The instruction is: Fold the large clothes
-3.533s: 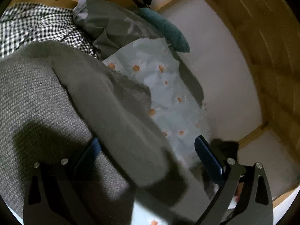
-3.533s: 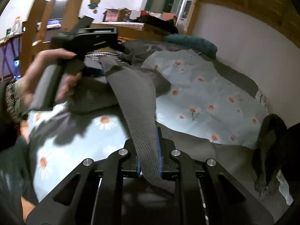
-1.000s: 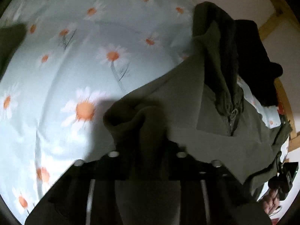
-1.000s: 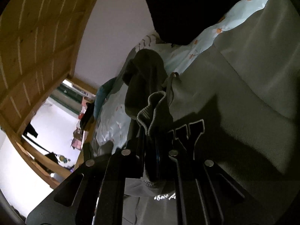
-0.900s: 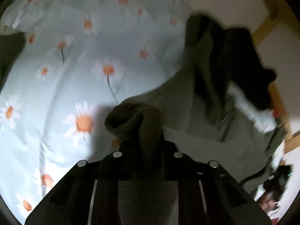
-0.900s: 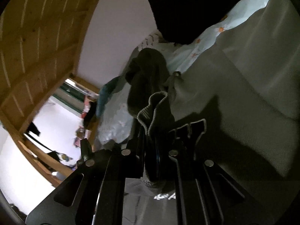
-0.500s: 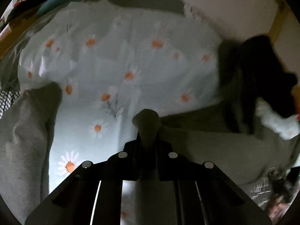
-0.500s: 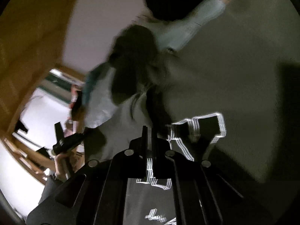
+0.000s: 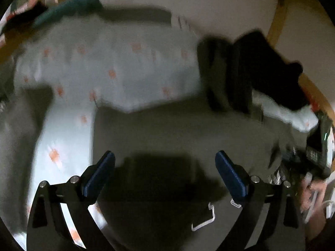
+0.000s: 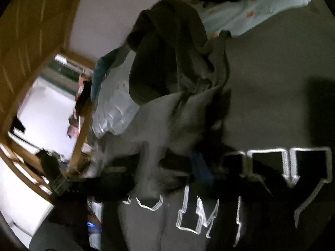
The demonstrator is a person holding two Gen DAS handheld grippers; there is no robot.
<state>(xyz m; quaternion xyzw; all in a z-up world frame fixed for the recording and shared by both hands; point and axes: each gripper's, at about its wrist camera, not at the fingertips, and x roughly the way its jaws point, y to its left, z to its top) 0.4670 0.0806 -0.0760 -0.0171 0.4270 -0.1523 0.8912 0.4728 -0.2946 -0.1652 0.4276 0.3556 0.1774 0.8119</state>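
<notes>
A dark olive-grey hoodie [image 9: 178, 133] lies spread on a daisy-print bedcover [image 9: 117, 71], its hood [image 10: 167, 48] bunched toward the wall. White outlined letters [image 10: 289, 165] show on its chest. My left gripper [image 9: 165, 167] is open and empty just above the hoodie's body, blue pads wide apart. The right wrist view is badly blurred; a smear of blue pad [image 10: 201, 167] shows over the hoodie, and I cannot tell how that gripper stands.
A black garment [image 9: 270, 71] lies by the wooden bed frame [image 9: 276, 16] at the right. A grey knit garment [image 9: 18, 138] lies at the left. A teal pillow [image 9: 67, 8] sits at the head, against the pale wall [image 9: 209, 2].
My left gripper has opened and let go of the hoodie fabric, which now lies flat. Both views are blurred by fast motion; the right gripper's frame has swung across the hoodie.
</notes>
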